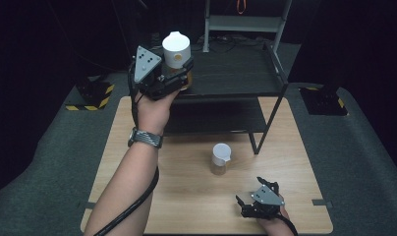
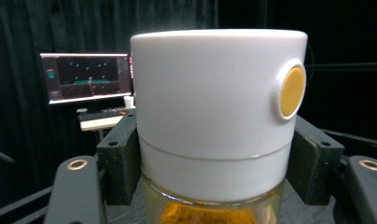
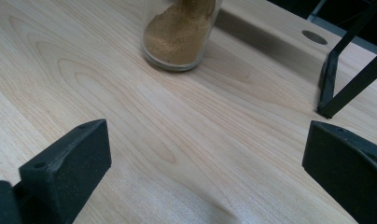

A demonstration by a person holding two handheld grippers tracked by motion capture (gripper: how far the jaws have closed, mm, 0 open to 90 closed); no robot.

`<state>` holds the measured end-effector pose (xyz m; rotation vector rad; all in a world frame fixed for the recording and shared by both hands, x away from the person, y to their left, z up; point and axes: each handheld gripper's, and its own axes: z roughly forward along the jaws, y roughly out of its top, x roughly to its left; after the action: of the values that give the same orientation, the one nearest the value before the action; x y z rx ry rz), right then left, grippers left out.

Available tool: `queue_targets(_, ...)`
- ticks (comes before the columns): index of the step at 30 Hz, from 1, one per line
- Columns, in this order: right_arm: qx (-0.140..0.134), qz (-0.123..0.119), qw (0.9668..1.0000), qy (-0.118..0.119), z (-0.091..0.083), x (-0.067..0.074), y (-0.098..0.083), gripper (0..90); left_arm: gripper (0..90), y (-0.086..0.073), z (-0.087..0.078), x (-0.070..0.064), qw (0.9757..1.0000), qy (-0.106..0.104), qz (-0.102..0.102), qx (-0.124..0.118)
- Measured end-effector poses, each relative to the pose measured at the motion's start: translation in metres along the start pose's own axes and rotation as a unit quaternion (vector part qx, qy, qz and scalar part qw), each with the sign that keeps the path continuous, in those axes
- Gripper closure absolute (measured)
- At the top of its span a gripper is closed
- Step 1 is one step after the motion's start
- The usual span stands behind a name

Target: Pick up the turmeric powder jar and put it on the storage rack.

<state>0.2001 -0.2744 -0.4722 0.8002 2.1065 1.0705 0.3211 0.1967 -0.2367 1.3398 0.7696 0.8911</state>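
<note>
My left gripper (image 1: 179, 73) is shut on a glass spice jar (image 1: 177, 51) with a tall white cap, held upright at the front left edge of the dark shelf's upper tier (image 1: 236, 73). In the left gripper view the white cap (image 2: 214, 107) with its round yellow button sits between both pads (image 2: 119, 158), orange powder below it. A second jar (image 1: 220, 158) with a white cap and brown powder stands on the wooden table (image 1: 186, 196). My right gripper (image 1: 258, 196) rests open near the table's front right; its jaws (image 3: 205, 158) point at that jar's base (image 3: 179, 32).
A black metal two-tier shelf rack stands on the far half of the table, its front right leg (image 1: 270, 118) reaching the wood near the second jar. A lit monitor (image 2: 86, 77) shows far behind. Grey carpet (image 1: 363, 162) surrounds the table.
</note>
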Motion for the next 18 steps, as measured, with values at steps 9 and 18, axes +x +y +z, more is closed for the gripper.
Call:
queue_targets(9,-0.001,0.0,1.0,0.001,0.0,-0.001,0.0,0.4,30.6,-0.002,0.008,-0.001,1.0,0.001,-0.005,0.008)
queue_targets(18,-0.002,0.0,1.0,0.001,0.0,0.0,-0.001,0.4,30.6,-0.004,0.013,-0.002,0.9999,0.001,-0.003,0.012)
